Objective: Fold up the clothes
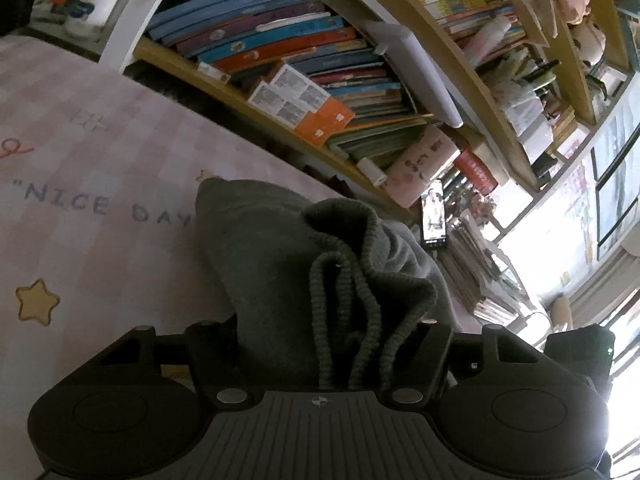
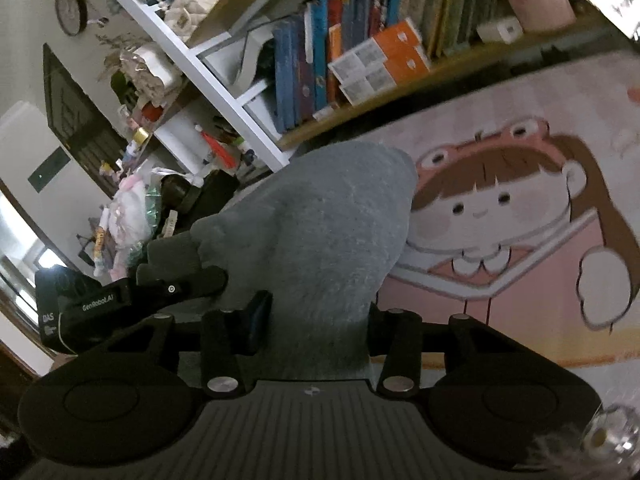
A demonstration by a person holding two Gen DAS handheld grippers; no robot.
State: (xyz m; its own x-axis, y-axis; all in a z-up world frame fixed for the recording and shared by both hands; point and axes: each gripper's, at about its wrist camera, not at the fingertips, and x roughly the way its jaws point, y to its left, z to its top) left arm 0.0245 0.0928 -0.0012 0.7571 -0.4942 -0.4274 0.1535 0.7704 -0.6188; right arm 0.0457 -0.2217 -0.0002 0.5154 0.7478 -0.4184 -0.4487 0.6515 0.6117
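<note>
A grey knitted garment (image 1: 280, 264) with a ribbed hem and two drawstring cords (image 1: 360, 320) hangs bunched between my left gripper's fingers; the left gripper (image 1: 328, 344) is shut on it above the pink mat. In the right wrist view the same grey garment (image 2: 320, 232) is pinched between the fingers of my right gripper (image 2: 320, 320), which is shut on it. The left gripper's body (image 2: 132, 300) shows at the left of that view, close beside the cloth. The fingertips of both grippers are hidden by the fabric.
A pink cartoon play mat (image 1: 80, 168) with "NICE DAY" text and a girl's face (image 2: 500, 216) lies below. A wooden bookshelf (image 1: 304, 80) full of books stands along the mat's edge. A white shelf (image 2: 192, 64) with clutter and a phone (image 1: 434, 216) stand nearby.
</note>
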